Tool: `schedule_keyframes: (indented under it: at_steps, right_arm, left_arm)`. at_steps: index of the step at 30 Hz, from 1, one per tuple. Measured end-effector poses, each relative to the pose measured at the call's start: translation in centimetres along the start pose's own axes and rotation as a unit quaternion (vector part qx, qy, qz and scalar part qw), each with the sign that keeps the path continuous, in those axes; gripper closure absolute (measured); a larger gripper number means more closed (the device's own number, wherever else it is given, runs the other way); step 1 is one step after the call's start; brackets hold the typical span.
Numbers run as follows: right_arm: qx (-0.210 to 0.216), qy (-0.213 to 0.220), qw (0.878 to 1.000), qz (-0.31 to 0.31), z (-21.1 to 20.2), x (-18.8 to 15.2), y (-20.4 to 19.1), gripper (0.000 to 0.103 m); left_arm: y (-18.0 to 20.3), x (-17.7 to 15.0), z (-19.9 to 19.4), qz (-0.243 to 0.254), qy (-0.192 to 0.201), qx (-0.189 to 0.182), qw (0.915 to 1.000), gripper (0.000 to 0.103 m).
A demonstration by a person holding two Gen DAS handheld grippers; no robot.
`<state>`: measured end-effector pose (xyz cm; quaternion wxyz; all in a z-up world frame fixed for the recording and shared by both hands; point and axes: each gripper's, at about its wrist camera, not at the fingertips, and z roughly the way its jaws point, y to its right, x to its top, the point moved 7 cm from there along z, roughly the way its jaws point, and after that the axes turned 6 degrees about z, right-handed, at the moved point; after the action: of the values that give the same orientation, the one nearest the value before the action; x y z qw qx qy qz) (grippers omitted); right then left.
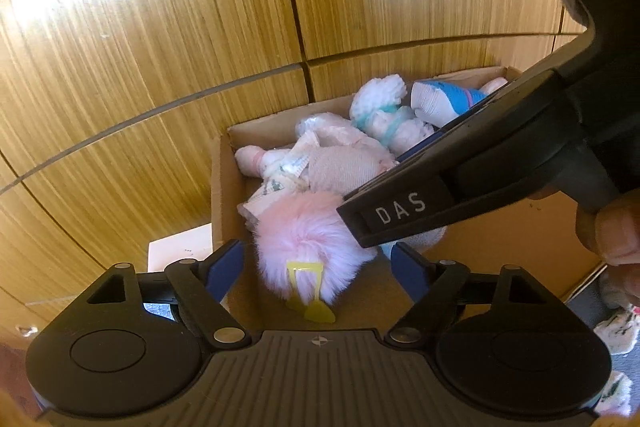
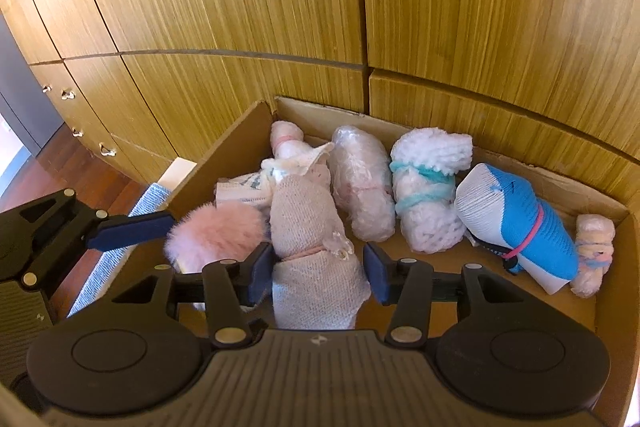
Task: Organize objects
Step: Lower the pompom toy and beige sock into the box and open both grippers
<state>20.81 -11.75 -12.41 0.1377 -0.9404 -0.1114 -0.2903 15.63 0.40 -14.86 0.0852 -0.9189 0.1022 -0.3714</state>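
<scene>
A cardboard box (image 2: 560,163) against the wooden cabinets holds several rolled sock bundles. In the left wrist view my left gripper (image 1: 318,263) stands wide open around a pink fluffy pompom (image 1: 304,239) with a yellow tag, and its pads are clear of the fur. One of its blue fingers (image 2: 132,227) shows beside the pompom (image 2: 216,235) in the right wrist view. My right gripper (image 2: 318,271) straddles a pale pink knitted bundle (image 2: 308,223) resting in the box, with the jaws slightly apart from it. The right gripper's black body (image 1: 400,211) crosses over the box.
Further right in the box lie a clear-wrapped roll (image 2: 362,183), a white fluffy roll tied with teal yarn (image 2: 424,187), a blue and white sock roll (image 2: 520,227) and a small pastel bundle (image 2: 594,251). A striped mat (image 2: 116,251) lies left of the box. Loose socks (image 1: 616,335) lie outside it.
</scene>
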Motion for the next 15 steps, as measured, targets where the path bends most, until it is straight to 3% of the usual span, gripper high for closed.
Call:
schedule_keyframes:
  at_steps: [7, 12, 15]
  right_arm:
    - [-0.003, 0.004, 1.0, -0.004, -0.8, 0.3, -0.6, 0.054]
    - [-0.008, 0.013, 1.0, -0.006, -1.8, 0.8, -1.3, 0.046]
    - [-0.012, 0.019, 1.0, -0.002, -2.7, 1.0, -0.7, 0.036]
  left_arm:
    - [-1.0, 0.2, -1.3, -0.017, 0.002, 0.005, 0.9998, 0.008]
    - [-1.7, 0.0, -1.9, -0.042, -0.005, -0.003, 0.9991, 0.007]
    - [-2.2, -0.3, -2.5, -0.066, -0.011, -0.006, 0.9978, 0.007]
